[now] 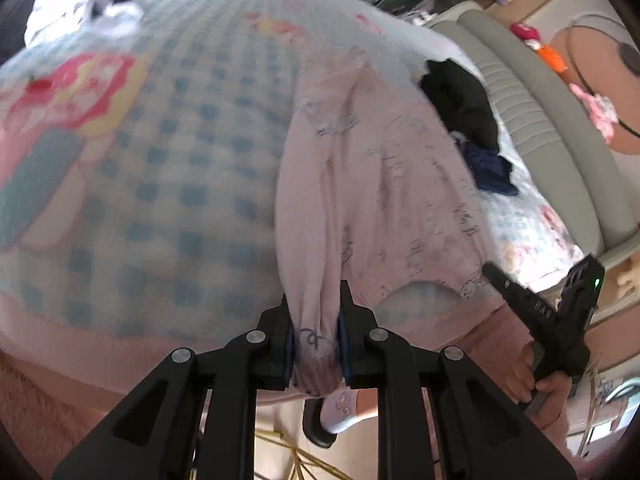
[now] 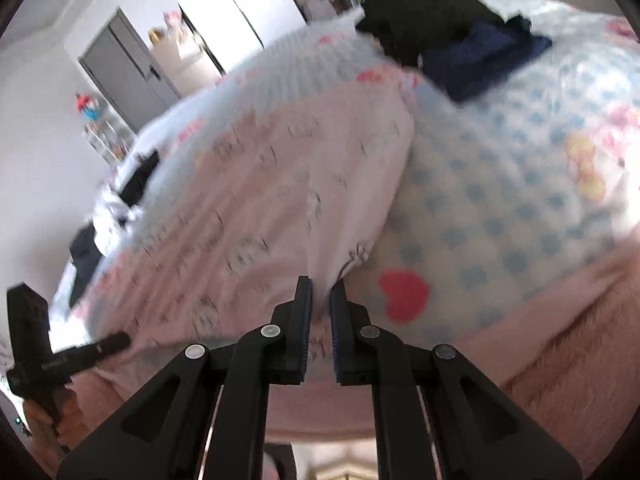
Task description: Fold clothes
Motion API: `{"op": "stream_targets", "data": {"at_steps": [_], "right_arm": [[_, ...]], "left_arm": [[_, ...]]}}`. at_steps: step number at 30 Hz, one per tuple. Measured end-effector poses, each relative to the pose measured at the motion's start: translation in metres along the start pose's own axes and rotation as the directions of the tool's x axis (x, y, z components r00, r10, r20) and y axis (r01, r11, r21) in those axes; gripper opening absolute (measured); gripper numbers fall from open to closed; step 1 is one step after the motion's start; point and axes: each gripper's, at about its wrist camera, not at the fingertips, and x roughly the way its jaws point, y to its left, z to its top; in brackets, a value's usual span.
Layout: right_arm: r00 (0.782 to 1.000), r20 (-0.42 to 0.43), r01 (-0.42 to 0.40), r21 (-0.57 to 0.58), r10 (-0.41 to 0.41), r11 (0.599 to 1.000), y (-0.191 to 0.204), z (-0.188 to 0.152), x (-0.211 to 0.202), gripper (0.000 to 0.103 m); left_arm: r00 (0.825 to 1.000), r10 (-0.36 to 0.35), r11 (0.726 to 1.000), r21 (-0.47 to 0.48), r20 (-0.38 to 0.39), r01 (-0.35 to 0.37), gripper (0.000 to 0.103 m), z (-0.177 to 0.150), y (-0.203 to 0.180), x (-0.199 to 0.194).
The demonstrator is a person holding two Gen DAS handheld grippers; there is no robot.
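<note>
- One pale pink printed garment (image 1: 384, 184) lies spread on the bed's blue-checked cover (image 1: 168, 168), its near edge at the bed's near side.
- Two grippers work it. The left gripper (image 1: 316, 344) has its jaws narrow, the pads pressing a bunched, ribbed cuff of the garment between them.
- The right gripper (image 2: 321, 320) has its jaws almost together, pinching a thin fold of the same garment's hem.
- One hand (image 1: 536, 380) shows in the left wrist view, holding the right gripper's handle.
- Two dark garments sit beyond: one black (image 2: 420, 20), one navy (image 2: 484, 60), touching each other.
- A second heap of clothes (image 2: 116, 208) lies far off on the bed; its count is unclear.
</note>
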Motion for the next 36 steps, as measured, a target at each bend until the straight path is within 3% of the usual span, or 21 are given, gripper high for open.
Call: {"op": "stream_targets", "data": {"at_steps": [2, 4, 8, 11, 15, 16, 17, 18, 20, 23, 25, 27, 29, 31, 32, 34, 36], "right_arm": [[0.998, -0.061, 0.027, 0.036, -0.024, 0.999, -0.01, -0.009, 0.011, 0.013], [0.997, -0.076, -0.009, 0.121, 0.019, 0.993, -0.025, -0.013, 0.012, 0.022], [0.995, 0.069, -0.09, 0.186, 0.078, 0.978, -0.036, -0.003, -0.014, 0.041], [0.994, 0.06, -0.105, 0.184, 0.096, 0.977, -0.037, 0.0, -0.008, 0.049], [0.995, -0.069, -0.056, 0.131, 0.065, 0.99, -0.026, -0.003, 0.025, 0.051], [0.996, -0.06, -0.054, 0.114, 0.061, 0.992, -0.023, 0.0, 0.024, 0.048], [0.997, -0.051, -0.051, 0.098, 0.056, 0.994, -0.02, 0.003, 0.023, 0.035], [0.998, -0.042, -0.049, 0.081, 0.052, 0.996, -0.017, 0.006, 0.021, 0.019], [1.0, 0.001, -0.015, 0.025, 0.015, 1.0, -0.008, 0.009, 0.01, 0.01], [0.997, 0.078, 0.003, -0.001, -0.003, 1.0, -0.005, 0.01, -0.023, 0.008], [0.989, 0.094, -0.127, 0.094, 0.118, 0.987, -0.017, 0.012, -0.044, 0.008], [0.982, 0.112, -0.167, 0.111, 0.155, 0.98, -0.017, 0.016, -0.056, 0.008], [0.993, 0.088, -0.085, 0.022, 0.083, 0.996, -0.004, 0.02, -0.05, 0.008], [0.997, 0.032, -0.07, 0.031, 0.069, 0.997, -0.007, 0.019, -0.038, 0.025], [0.995, -0.002, -0.098, 0.061, 0.099, 0.993, -0.01, 0.019, -0.028, 0.04], [0.991, -0.049, -0.123, 0.093, 0.128, 0.988, -0.013, 0.019, -0.007, 0.045], [0.986, -0.085, -0.135, 0.108, 0.145, 0.985, -0.014, 0.017, 0.013, 0.048]], "left_arm": [[0.999, -0.031, 0.998, -0.051, 0.009, 0.031, 0.033, -0.002, 0.009, -0.002], [0.997, -0.073, 0.993, -0.096, 0.025, 0.075, 0.037, -0.004, 0.018, -0.006], [0.986, -0.166, 0.973, -0.155, 0.034, 0.169, 0.048, -0.001, 0.032, -0.007], [0.984, -0.179, 0.969, -0.174, 0.0, 0.177, 0.048, 0.001, 0.034, 0.008], [0.994, -0.103, 0.987, -0.127, -0.025, 0.099, 0.047, -0.003, 0.023, 0.025], [0.996, -0.084, 0.99, -0.114, -0.017, 0.081, 0.041, -0.004, 0.019, 0.025], [0.998, -0.069, 0.993, -0.099, -0.006, 0.068, 0.028, -0.005, 0.016, 0.024], [0.998, -0.061, 0.995, -0.082, 0.005, 0.062, 0.024, -0.005, 0.011, 0.021], [0.997, -0.072, 0.996, -0.055, 0.027, 0.074, 0.02, -0.005, 0.008, 0.012], [0.995, -0.082, 0.997, -0.006, 0.059, 0.082, 0.018, -0.003, -0.002, -0.003], [0.994, -0.094, 0.995, 0.02, 0.059, 0.093, 0.018, -0.002, -0.007, -0.009], [0.995, -0.087, 0.996, 0.03, 0.048, 0.085, 0.02, -0.003, -0.006, -0.008], [0.998, -0.069, 0.998, 0.006, 0.017, 0.068, 0.027, -0.004, 0.001, -0.001], [0.998, -0.058, 0.998, -0.032, 0.003, 0.058, 0.03, -0.006, 0.008, 0.005], [0.998, -0.057, 0.997, -0.045, 0.001, 0.057, 0.034, -0.007, 0.011, 0.007], [0.997, -0.071, 0.996, -0.055, -0.007, 0.071, 0.042, -0.009, 0.015, 0.012], [0.997, -0.08, 0.995, -0.067, -0.015, 0.079, 0.044, -0.009, 0.018, 0.016]]}}
